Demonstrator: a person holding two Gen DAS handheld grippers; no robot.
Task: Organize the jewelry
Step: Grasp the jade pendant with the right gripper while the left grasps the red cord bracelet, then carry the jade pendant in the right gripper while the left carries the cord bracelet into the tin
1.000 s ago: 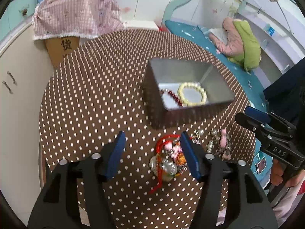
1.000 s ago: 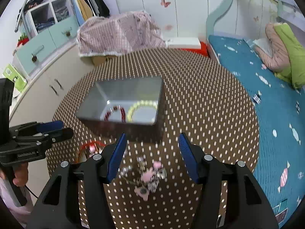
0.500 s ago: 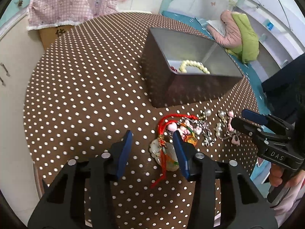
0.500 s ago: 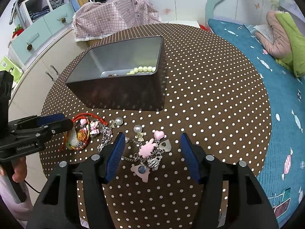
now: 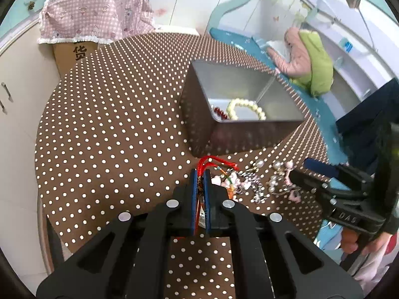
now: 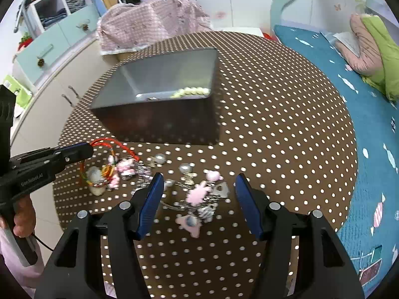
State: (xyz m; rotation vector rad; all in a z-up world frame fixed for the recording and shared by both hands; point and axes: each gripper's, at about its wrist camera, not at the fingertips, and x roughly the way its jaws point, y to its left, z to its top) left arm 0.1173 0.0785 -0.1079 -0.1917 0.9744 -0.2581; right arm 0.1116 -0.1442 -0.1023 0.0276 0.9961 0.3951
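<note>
Jaws of left gripper pinching red cord bracelet, loop toward tin.

Matt grey metal box on a dotted brown tablecloth; glossy pearl bracelet inside

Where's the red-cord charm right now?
The red-cord charm lies on the dotted tablecloth just in front of the metal box, its cord pinched in the left hand-held gripper.

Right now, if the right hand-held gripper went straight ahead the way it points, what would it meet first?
Probably the pink-and-silver charm bracelet lying on the brown polka-dot tablecloth between the open right hand-held gripper fingers; beyond it, the grey metal box. Depth is uncertain.
</note>
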